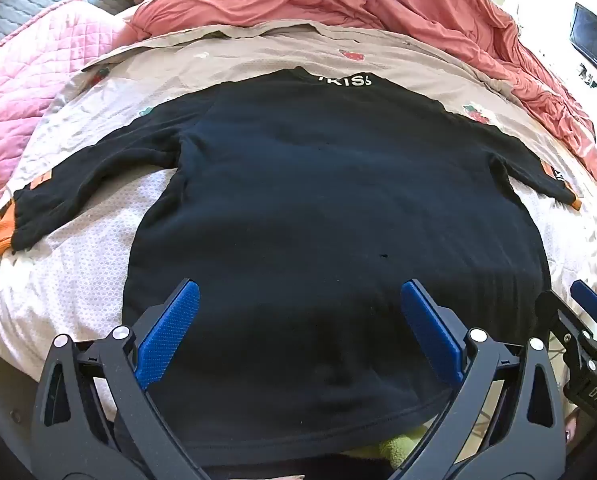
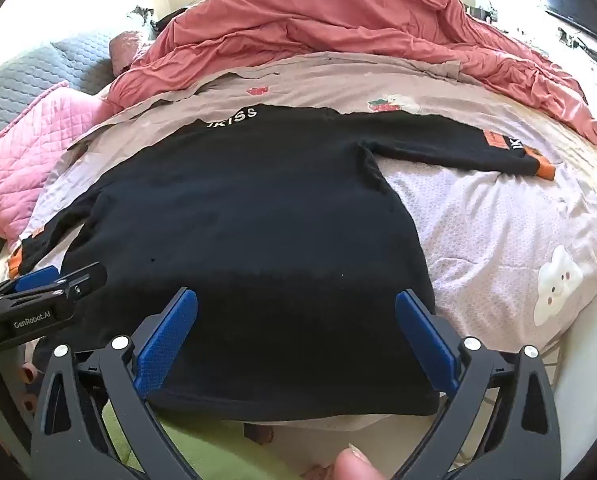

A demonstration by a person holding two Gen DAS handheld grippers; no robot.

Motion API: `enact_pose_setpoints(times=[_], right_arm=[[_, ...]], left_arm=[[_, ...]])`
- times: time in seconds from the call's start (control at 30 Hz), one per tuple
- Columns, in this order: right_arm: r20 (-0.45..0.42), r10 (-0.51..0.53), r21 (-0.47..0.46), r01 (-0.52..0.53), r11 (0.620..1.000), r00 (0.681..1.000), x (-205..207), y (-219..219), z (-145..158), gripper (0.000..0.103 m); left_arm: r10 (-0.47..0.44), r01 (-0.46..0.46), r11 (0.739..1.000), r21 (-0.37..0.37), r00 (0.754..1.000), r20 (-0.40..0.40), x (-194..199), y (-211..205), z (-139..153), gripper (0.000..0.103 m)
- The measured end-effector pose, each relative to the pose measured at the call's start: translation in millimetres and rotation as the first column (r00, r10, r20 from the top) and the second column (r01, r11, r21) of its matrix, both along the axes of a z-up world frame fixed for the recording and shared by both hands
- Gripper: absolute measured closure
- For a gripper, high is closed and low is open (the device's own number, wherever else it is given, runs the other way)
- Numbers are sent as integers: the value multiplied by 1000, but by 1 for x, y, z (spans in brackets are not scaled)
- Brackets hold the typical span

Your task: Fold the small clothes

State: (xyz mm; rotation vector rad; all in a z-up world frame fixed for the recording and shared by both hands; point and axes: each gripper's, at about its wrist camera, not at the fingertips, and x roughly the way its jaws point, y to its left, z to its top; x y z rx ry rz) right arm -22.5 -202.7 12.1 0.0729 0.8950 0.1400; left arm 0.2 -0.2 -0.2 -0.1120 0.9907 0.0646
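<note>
A black long-sleeved top with white letters at the collar and orange cuffs lies spread flat on the bed, sleeves out to both sides. My left gripper hovers open above the lower part of the top near its hem, nothing between its blue pads. My right gripper is open too, over the hem toward the right side, blue pads wide apart. Each gripper shows in the other's view: the right one at the right edge, the left one at the left edge.
A pale printed bed sheet lies under the top. A rumpled salmon duvet is heaped at the far side and a pink quilted blanket at the left. A fingertip and green cloth show near the bed's front edge.
</note>
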Motion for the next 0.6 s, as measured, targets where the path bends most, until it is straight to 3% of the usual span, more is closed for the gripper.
enact_pose_setpoints(times=[0.6], right_arm=[[28, 1, -16, -1, 1000, 1000, -1, -3, 5, 4]], left_arm=[[2, -2, 1000, -1, 1000, 5, 0, -1, 2, 8]])
